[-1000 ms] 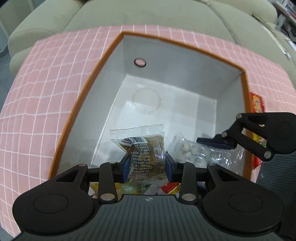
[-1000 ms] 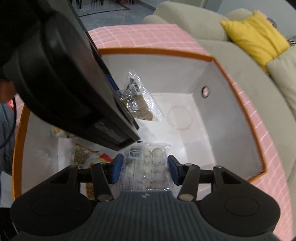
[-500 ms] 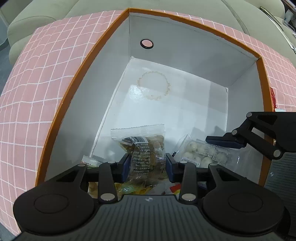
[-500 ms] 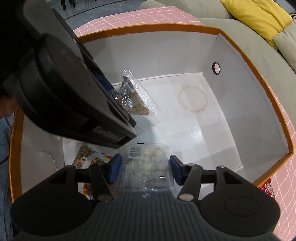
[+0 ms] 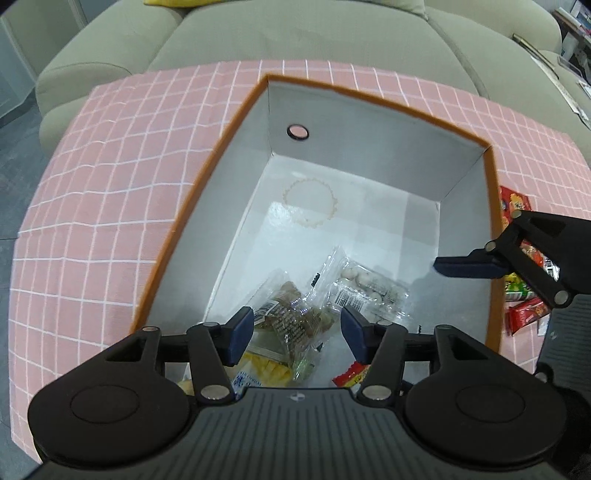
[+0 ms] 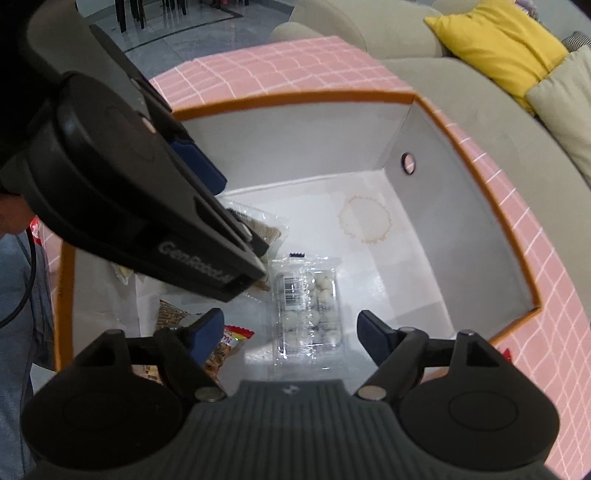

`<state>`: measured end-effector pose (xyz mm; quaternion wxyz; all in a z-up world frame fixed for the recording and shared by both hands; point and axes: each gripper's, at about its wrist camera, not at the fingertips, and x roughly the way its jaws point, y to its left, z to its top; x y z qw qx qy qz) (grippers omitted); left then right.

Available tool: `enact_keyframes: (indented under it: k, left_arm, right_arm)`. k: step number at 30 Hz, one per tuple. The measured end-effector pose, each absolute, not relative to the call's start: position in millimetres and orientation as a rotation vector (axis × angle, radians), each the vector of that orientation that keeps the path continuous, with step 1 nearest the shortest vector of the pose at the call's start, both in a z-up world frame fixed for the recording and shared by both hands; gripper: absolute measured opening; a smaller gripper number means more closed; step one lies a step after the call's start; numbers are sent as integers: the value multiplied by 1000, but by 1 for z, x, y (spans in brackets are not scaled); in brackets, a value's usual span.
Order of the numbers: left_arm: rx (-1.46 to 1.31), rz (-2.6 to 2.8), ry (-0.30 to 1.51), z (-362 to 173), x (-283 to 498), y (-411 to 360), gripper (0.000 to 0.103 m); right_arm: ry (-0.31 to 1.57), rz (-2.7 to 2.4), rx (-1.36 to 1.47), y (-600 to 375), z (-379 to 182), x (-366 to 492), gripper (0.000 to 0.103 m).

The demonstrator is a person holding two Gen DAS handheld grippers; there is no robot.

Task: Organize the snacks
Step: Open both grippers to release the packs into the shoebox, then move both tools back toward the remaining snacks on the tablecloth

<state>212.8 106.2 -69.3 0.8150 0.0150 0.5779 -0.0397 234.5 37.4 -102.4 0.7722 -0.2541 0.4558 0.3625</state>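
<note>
Left wrist view
Setting: a beige sofa (image 5: pixel 295 33) behind a table under a pink checked cloth (image 5: pixel 110 192); on it an orange-rimmed box (image 5: pixel 207 173) with a white inside
Snacks in box: a clear packet of brown pieces (image 5: pixel 291 314) and a clear packet of white balls (image 5: pixel 369 288) lie on the box floor near the close wall, edges overlapping; more wrappers sit under them
Snacks outside: red and green packets (image 5: pixel 524 295) lie on the cloth just beside the box's right wall
Left gripper (image 5: pixel 297 330): pointing steeply down over the box; jaws have just been opening and stand wide, the brown packet below them, untouched by the pads
Risk: I judge a fresh reach for the outside packets could knock the box wall, since the grippers work close together

Right wrist view
Setting: sofa with a yellow cushion (image 6: pixel 498 48) past the same box
Right gripper (image 6: pixel 290 334): angled down into the box; jaws have just been opening, now wide, the white-ball packet (image 6: pixel 306 306) lying free between and below them
Crowding: the left gripper's body (image 6: pixel 122 192) fills the upper left, near the right one; a careless lift may make them collide
</note>
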Motion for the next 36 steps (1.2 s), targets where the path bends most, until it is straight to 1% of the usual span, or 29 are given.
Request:
enact_keyframes:
  k: [5,11,19,29,36]
  left_arm:
    - [19,-71,1196,-49,199,105,64]
    - [-10,-78,1136,-25,175,96,65]
    - [-14,-131,1037,3,138,59,65]
    - [-37,-217,933,10,104,6,65]
    - [-114,-310,942,-19,94,-32,65]
  right_arm:
    - [936,746,-512,25,-83,221,78]
    - [877,682,-402,-6,-51,202,78]
    - [774,544,-256,-60,-30,167,79]
    - [758,358,-67,-134,-50,120,79]
    - [750,244,-45,-176,-86,93,79]
